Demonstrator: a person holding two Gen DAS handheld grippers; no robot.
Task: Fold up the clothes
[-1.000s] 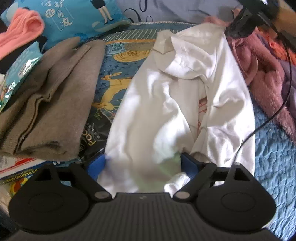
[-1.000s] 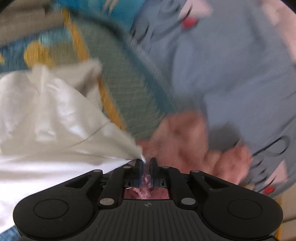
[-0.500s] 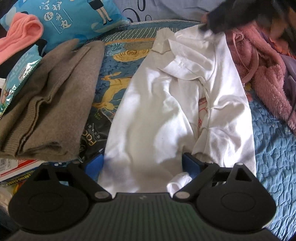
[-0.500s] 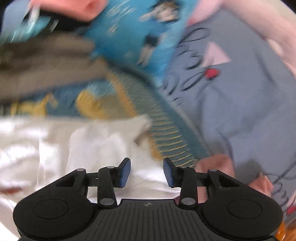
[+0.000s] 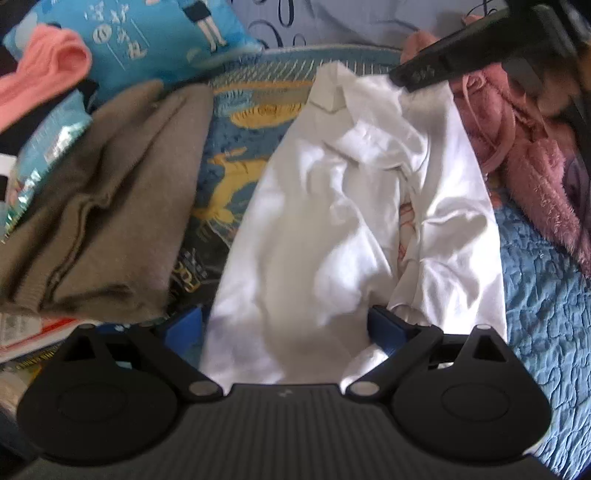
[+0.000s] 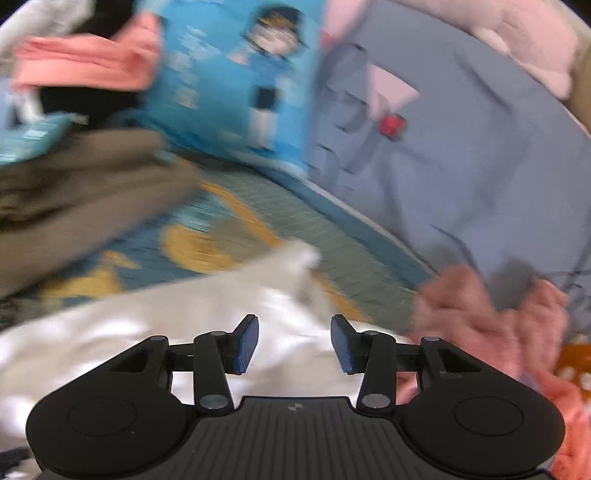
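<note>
A white shirt (image 5: 332,221) lies lengthwise on the patterned bedspread (image 5: 229,177), sleeves folded in. My left gripper (image 5: 286,325) straddles its near hem. Its jaws stand wide and are still opening, with the cloth loose between the blue pads. My right gripper (image 6: 293,343) hovers over the shirt's far end (image 6: 184,332). Those jaws are opening too, and nothing is pinched between them. One of its black fingers (image 5: 421,75) shows above the shirt's far right corner. The right wrist view is motion-blurred.
A folded brown sweater (image 5: 103,206) lies left of the shirt. A fuzzy pink garment (image 5: 528,158) is heaped on the right over a blue quilt (image 5: 546,314). Behind are a blue cartoon pillow (image 5: 166,33) and a coral garment (image 5: 40,77).
My right gripper let go of the shirt's far corner, opened, and swung left across the far end. The corner settled flat. The left gripper stayed put and its jaws spread slightly.
</note>
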